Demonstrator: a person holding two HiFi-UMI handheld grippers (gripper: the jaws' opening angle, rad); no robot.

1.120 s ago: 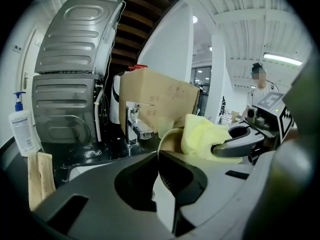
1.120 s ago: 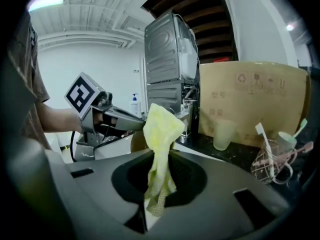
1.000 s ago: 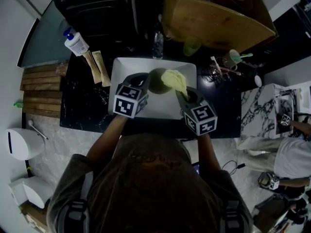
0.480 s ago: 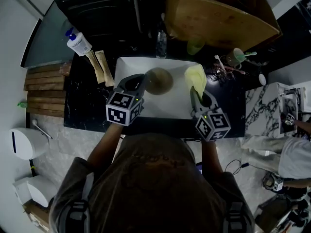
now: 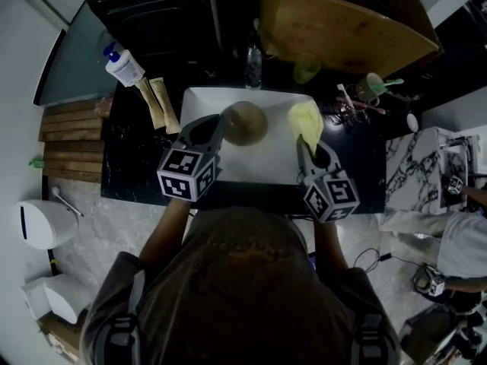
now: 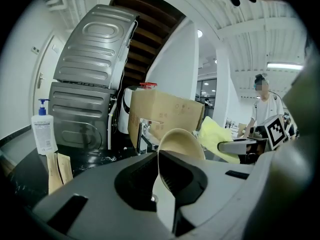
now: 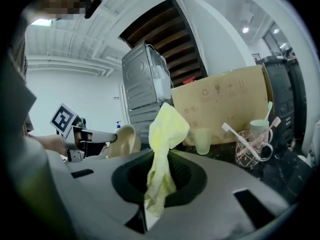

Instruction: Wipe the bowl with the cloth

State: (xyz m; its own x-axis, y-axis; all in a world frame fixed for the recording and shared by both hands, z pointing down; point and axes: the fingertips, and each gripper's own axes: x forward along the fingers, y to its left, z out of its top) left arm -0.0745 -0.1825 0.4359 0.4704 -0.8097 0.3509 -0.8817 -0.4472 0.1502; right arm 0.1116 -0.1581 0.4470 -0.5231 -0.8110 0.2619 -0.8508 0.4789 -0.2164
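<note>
Both claws are up over the sink (image 5: 228, 175), which is set in the black counter (image 5: 129, 166).

Left gripper (image 5: 221, 125): jaws nearly together, pinched on the rim of the bowl (image 5: 245, 123). In the left gripper view the rim runs edge-on between the two pads, and the rest of the bowl stands out past the jaw tips. The bowl is tipped on its side, clear of the sink floor, over the middle of the sink's back edge.

Right gripper (image 5: 305, 146): jaws closed on the cloth (image 5: 306, 119). In the right gripper view a narrow tail of the yellow cloth is clamped between the pads, and the bunched part stands up past the tips. The cloth is over the sink's back right corner.

Bowl to cloth: side by side at about the same level, bowl to the left, a clear gap between them, not touching. Each gripper view catches the other claw and its load across that gap.

Around them:
- A soap bottle (image 5: 122, 68) is near the counter's back left corner.
- A green cup (image 5: 307, 68) stands behind the sink.
- A cup with toothbrushes (image 5: 370, 90) is toward the back right.
- A cardboard box (image 5: 342, 29) sits behind the counter.
</note>
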